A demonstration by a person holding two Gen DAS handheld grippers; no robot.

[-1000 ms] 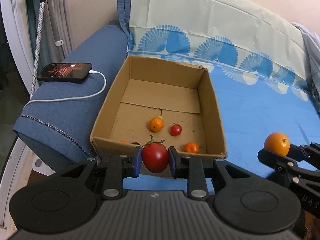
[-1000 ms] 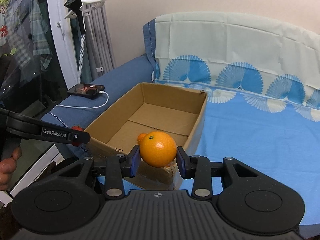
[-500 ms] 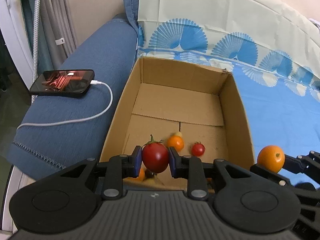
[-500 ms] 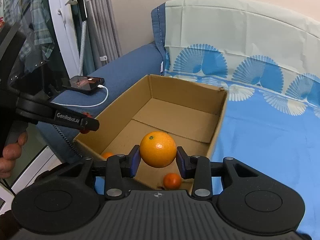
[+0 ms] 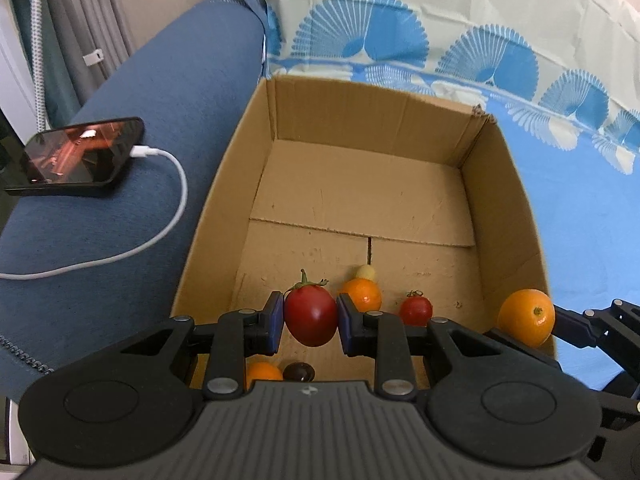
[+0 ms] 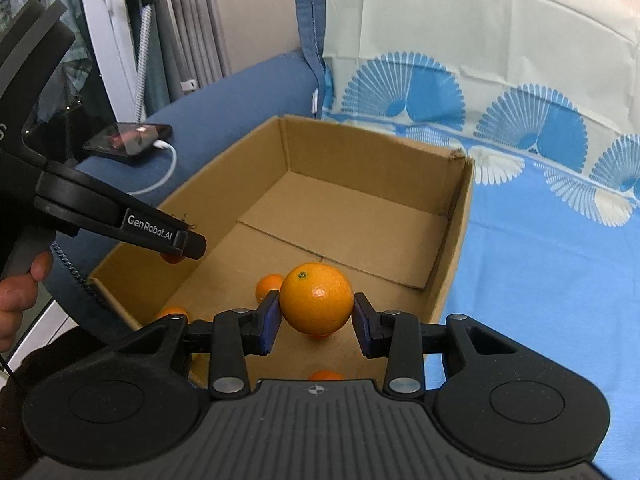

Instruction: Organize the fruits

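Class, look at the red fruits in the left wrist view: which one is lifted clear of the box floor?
The larger red tomato, clamped in the left gripper; the small cherry tomato lies loose on the cardboard box floor.

Matt cardboard box (image 5: 224, 184), seemingly rough

Both grippers are the same build: matte black plastic, with a wide ribbed grey deck along the near edge and a small crosshair mark stamped dead centre on it. On each side of the deck sits a big round black housing with a shallow circular dimple. The left gripper (image 5: 311, 322) and right gripper (image 6: 316, 318) each have two black linkage arms pinned with silver round-head screws, ending in flat dark-blue pads. In the right wrist view the left gripper's finger carries white "GenRobot.AI" lettering, and a hand (image 6: 18, 292) wraps its grey handle at the far left.
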